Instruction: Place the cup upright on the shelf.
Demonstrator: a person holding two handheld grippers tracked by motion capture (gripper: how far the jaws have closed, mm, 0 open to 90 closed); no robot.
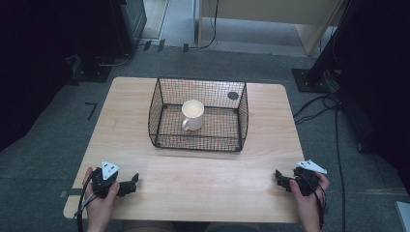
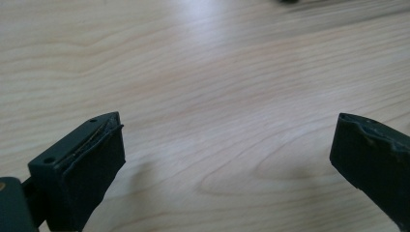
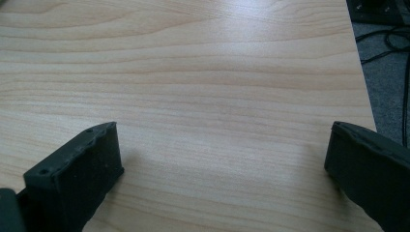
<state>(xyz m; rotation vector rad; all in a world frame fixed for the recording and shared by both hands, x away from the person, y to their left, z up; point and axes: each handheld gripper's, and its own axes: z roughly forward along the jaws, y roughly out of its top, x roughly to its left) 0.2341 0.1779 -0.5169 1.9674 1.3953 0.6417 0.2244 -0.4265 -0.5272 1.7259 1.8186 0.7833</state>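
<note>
A white mug (image 1: 193,115) stands upright inside a black wire basket (image 1: 157,104) at the middle of the wooden table (image 1: 203,179), handle toward the near side. My left gripper (image 1: 134,181) rests at the near left corner, held by a hand, pointing right. My right gripper (image 1: 278,175) rests at the near right corner, pointing left. In the left gripper view the left gripper (image 2: 227,154) is open over bare wood. In the right gripper view the right gripper (image 3: 222,159) is open too, nothing between its jaws.
A dark round mark (image 1: 233,95) shows on the table behind the basket. Cables (image 1: 319,108) lie on the grey floor to the right, and dark equipment stands at the back left. The table's right edge (image 3: 362,82) runs near the right gripper.
</note>
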